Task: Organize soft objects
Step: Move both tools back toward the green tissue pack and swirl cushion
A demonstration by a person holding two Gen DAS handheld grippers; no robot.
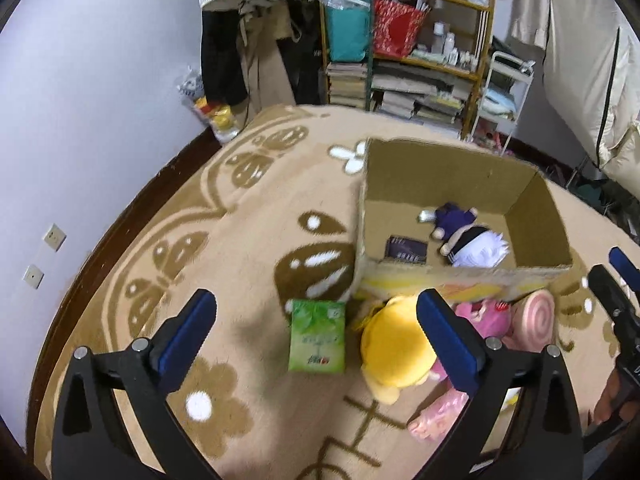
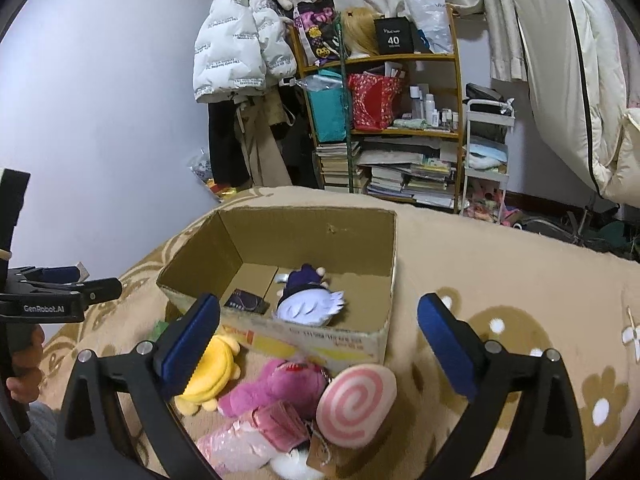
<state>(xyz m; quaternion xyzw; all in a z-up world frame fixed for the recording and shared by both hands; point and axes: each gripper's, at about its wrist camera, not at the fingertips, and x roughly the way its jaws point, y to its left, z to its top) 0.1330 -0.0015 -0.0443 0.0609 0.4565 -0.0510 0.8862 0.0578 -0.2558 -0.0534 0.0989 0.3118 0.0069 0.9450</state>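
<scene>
Beige flower-patterned carpet (image 2: 500, 264) carries an open brown cardboard box (image 2: 394, 248) with one purple-and-white plush doll (image 2: 310, 304) inside. Both the left gripper (image 1: 316, 340) and right gripper (image 2: 320, 344) hover spread wide, empty. Against the box's near wall lie a yellow plush (image 1: 394, 346), magenta plush (image 2: 276, 386), pink swirl cushion (image 2: 356, 404) and green tissue pack (image 1: 318, 336). Crowded so tightly, I'd guess one grab could snag two toys, or shove the box.
</scene>
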